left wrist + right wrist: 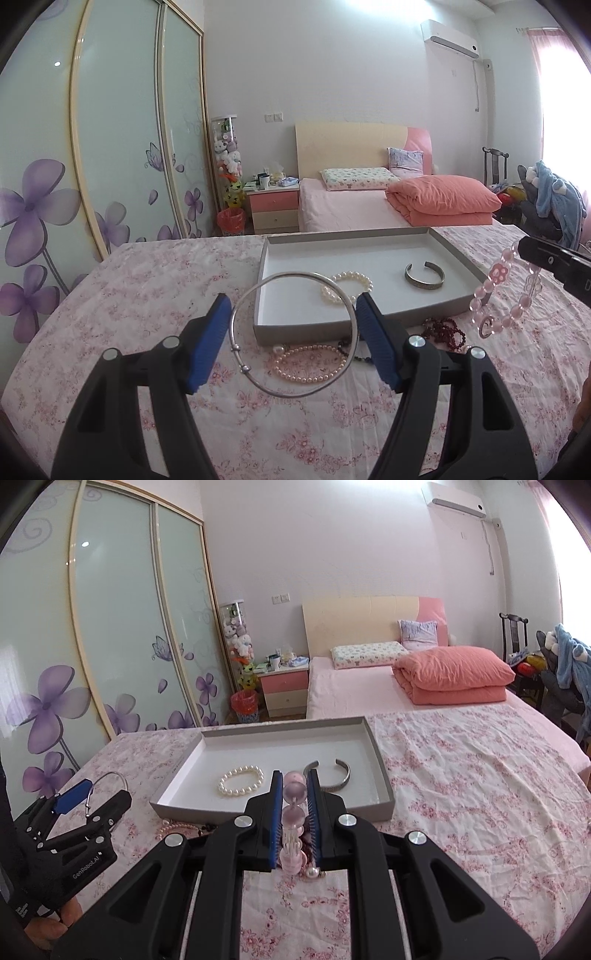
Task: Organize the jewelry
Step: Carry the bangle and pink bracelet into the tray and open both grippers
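- Two handheld grippers work over a floral bedspread [155,295] in a bedroom, each carrying a piece of jewelry toward a shallow grey tray [458,254].
- Left of centre in the left wrist view, the left gripper [293,332] spans a silver bangle [236,314] across its full width, the blue pads [208,343] spread far apart and pressing on opposite sides of the ring.
- The bangle is a thin, rigid metal hoop, light and likely slick; held edge to edge it could pop free, so a grip across the wire itself would probably be safer.
- The bangle hangs in front of the tray's near left corner, above a loose pearl strand [314,365] lying on the cloth.
- In the middle of the tray rest a pearl bracelet [240,781] and an open silver cuff [328,775], apart from one another.
- At centre of the right wrist view, the right gripper [294,812] is closed to a narrow gap around a pink bead bracelet [293,816].
- The beads look smooth, round and strung loosely, so the loop drapes limp below the pads at the right edge of the left view.
- This bracelet hovers just short of the tray's near wall, over dark red beads [445,330] on the cloth.
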Tool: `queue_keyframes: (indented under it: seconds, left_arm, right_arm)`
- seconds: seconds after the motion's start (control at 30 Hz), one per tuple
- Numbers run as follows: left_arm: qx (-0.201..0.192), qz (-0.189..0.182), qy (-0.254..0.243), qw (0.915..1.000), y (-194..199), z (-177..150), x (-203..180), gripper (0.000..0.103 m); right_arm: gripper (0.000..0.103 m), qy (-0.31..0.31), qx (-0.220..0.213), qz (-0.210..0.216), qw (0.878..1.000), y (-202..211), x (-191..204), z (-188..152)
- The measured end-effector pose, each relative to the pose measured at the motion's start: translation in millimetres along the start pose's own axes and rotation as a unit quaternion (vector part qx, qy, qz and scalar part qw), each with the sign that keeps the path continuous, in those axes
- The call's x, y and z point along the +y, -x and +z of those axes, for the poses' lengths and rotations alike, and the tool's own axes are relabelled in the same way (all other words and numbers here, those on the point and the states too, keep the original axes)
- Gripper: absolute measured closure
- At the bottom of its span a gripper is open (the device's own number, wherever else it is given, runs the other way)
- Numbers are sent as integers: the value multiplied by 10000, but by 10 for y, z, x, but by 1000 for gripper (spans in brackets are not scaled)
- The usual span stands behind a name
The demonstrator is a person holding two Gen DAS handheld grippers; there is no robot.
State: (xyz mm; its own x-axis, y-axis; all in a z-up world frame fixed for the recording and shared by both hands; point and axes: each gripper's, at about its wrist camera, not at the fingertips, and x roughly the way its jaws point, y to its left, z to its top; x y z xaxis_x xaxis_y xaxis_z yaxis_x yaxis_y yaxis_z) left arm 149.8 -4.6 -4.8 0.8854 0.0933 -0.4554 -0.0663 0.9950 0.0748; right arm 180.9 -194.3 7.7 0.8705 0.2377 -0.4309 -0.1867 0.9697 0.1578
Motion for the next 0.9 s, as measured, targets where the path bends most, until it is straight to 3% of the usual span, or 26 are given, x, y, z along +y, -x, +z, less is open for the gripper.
queue_keyframes:
  seconds: [0.5, 0.9]
  left_arm:
    - [-219, 144, -165, 9995, -344, 327, -115, 35]
    - [195, -8, -77, 9998, -1174, 496, -156, 35]
  right_arm:
    - [89, -2, -315, 28, 9995, -283, 55, 371]
    - [89, -193, 355, 79, 9992, -1204, -23, 469]
